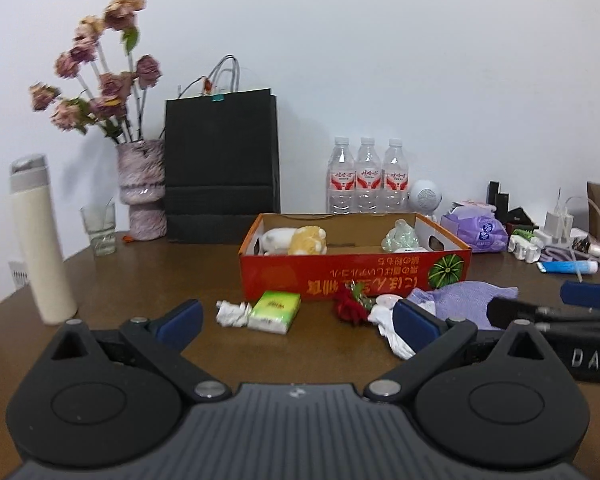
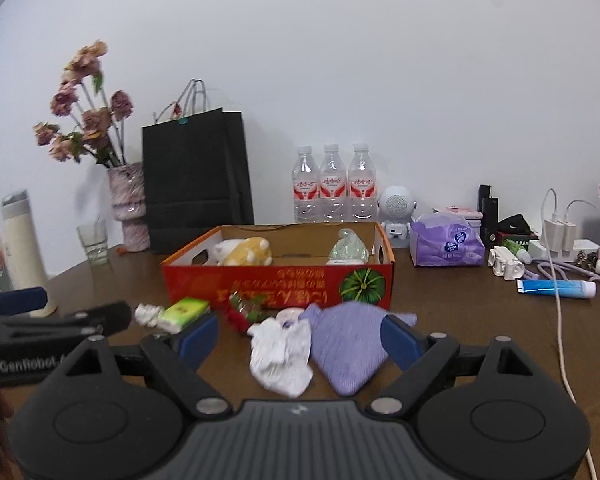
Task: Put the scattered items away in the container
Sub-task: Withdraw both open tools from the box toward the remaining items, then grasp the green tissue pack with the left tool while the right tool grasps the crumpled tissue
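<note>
Right gripper (image 2: 298, 338) hung wide apart over the soft, limp lilac knitted cloth (image 2: 346, 344); pinching its bunched middle looked safest.

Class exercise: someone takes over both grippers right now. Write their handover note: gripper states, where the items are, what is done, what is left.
Left gripper: open, empty.
Right gripper: open, empty, white cloth and purple cloth between its fingers.
Done: plush toy and a clear wrapped item lie in the red box.
Left, on the table before the box: crumpled tissue, green tissue pack, red rose, both cloths.
</note>
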A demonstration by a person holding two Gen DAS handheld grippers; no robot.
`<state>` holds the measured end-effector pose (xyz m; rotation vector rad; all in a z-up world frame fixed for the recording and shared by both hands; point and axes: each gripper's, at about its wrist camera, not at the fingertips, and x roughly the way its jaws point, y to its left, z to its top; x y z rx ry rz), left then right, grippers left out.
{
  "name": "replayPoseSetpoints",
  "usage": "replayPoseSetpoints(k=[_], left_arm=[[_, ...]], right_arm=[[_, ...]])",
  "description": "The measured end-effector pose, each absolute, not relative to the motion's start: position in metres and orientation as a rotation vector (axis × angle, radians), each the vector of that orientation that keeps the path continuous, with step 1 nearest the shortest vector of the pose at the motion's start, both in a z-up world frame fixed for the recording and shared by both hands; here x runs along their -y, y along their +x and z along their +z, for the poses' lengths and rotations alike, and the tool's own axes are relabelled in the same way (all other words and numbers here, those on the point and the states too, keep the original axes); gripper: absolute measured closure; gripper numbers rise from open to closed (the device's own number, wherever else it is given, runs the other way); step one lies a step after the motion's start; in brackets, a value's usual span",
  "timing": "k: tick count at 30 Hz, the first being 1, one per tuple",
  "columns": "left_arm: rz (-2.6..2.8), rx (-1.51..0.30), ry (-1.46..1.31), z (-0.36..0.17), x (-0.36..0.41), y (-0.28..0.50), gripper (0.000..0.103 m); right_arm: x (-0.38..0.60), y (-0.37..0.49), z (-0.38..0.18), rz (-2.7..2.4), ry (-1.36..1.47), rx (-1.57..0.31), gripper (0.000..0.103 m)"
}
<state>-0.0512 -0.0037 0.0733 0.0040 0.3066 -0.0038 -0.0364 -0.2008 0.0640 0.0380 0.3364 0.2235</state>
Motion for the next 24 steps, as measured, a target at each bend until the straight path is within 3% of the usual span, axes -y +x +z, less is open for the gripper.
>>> replayPoseSetpoints(k=[5,8,24], left_arm=[[0.015,-0.272,-0.015,0.070,0.000,-0.087,0.000],[-0.015,-0.255,0.021,0.065,-0.001,-0.108,0.000],[-0.063,-0.318,0.083,0.031,0.006,-0.144,0.000]], right_arm=[[0.197,-0.078,0.061,0.243,0.011,-0.296,0.014],[0.199,-0.097,0.055,0.250,-0.010,-0.280,0.007],[0.217,-0.145,0.008,0.225,0.129,-0.369,0.008]])
